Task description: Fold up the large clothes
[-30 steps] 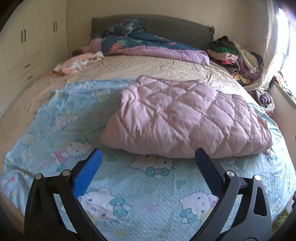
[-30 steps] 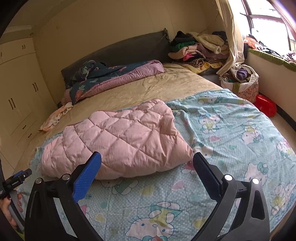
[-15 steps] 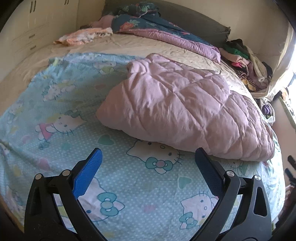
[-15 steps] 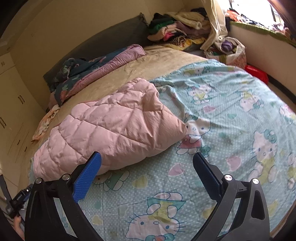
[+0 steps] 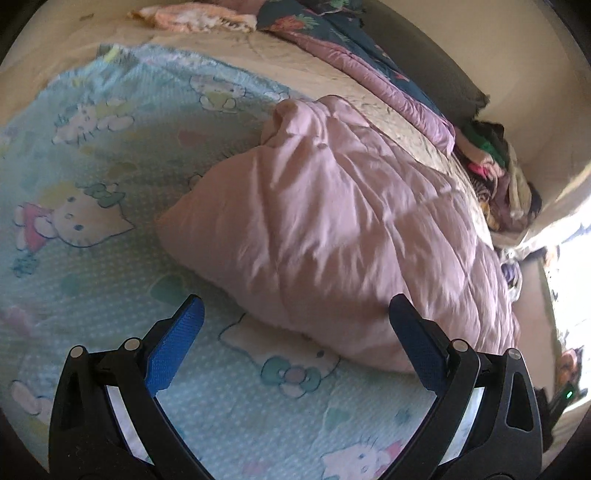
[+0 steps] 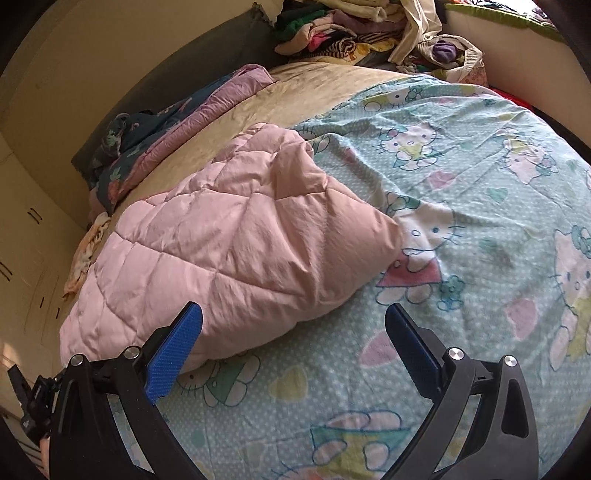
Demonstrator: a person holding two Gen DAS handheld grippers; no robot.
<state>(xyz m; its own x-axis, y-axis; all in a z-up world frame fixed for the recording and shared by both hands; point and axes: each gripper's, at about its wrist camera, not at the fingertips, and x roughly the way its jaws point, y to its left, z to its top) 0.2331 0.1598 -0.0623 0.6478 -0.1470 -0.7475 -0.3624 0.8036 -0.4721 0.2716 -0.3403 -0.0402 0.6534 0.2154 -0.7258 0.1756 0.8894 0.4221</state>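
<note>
A pink quilted padded garment (image 5: 351, 229) lies bunched in a thick fold on the light blue cartoon-cat sheet (image 5: 92, 206); the right wrist view shows the same pink quilted garment (image 6: 229, 251) on that sheet (image 6: 480, 184). My left gripper (image 5: 295, 321) hovers open just in front of its near edge, nothing between the blue pads. Over the garment's near right corner and the sheet hangs my right gripper (image 6: 293, 325), open and empty too.
A dark floral duvet with a purple lining (image 5: 354, 55) lies by the grey headboard (image 6: 177, 74). Heaped clothes (image 6: 332, 29) sit at the bed's far corner near a bag (image 6: 450, 55). Cupboards (image 6: 22, 266) line the wall.
Both grippers have dropped lower and moved closer to the pink garment, tilting down toward the bed. Both stay open.
</note>
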